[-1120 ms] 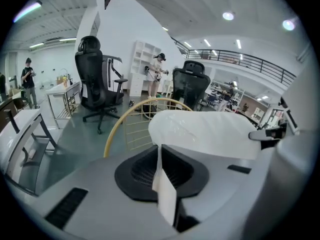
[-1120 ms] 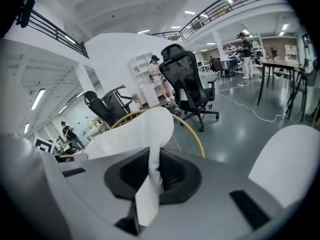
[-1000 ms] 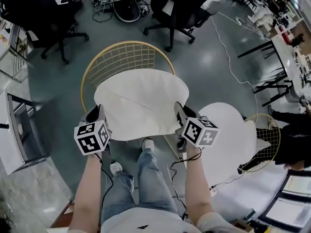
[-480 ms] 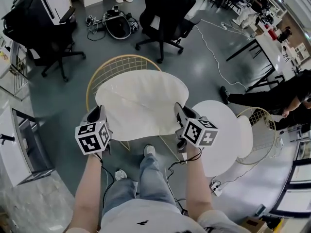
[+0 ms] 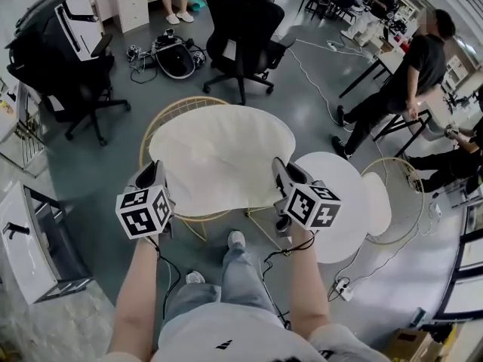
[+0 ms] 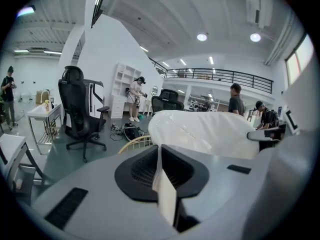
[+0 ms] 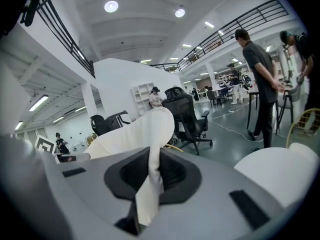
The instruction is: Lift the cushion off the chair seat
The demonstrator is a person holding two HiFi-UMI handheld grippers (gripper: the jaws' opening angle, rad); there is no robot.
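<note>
My left gripper point(image 5: 154, 176) and right gripper point(image 5: 281, 173) each clamp the cushion's point(image 5: 219, 151) near edge, and it spans crosswise between them over the chair point(image 5: 160, 121).

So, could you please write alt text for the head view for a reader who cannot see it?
Seen from above, the left gripper and right gripper pinch a white cushion by its sides, held over a gold wire chair.

Cushion point(image 5: 219, 155) held spread between left gripper point(image 5: 153, 176) and right gripper point(image 5: 282, 172), one side edge caught at each set of fingers point(image 5: 148, 178). Gold wire chair point(image 5: 162, 123) seen beyond and below fingers, partly covered by cushion. Second white seat point(image 5: 343, 202) placed just outside right fingers. Black office chair point(image 5: 243, 29) seen well beyond fingers.
</note>
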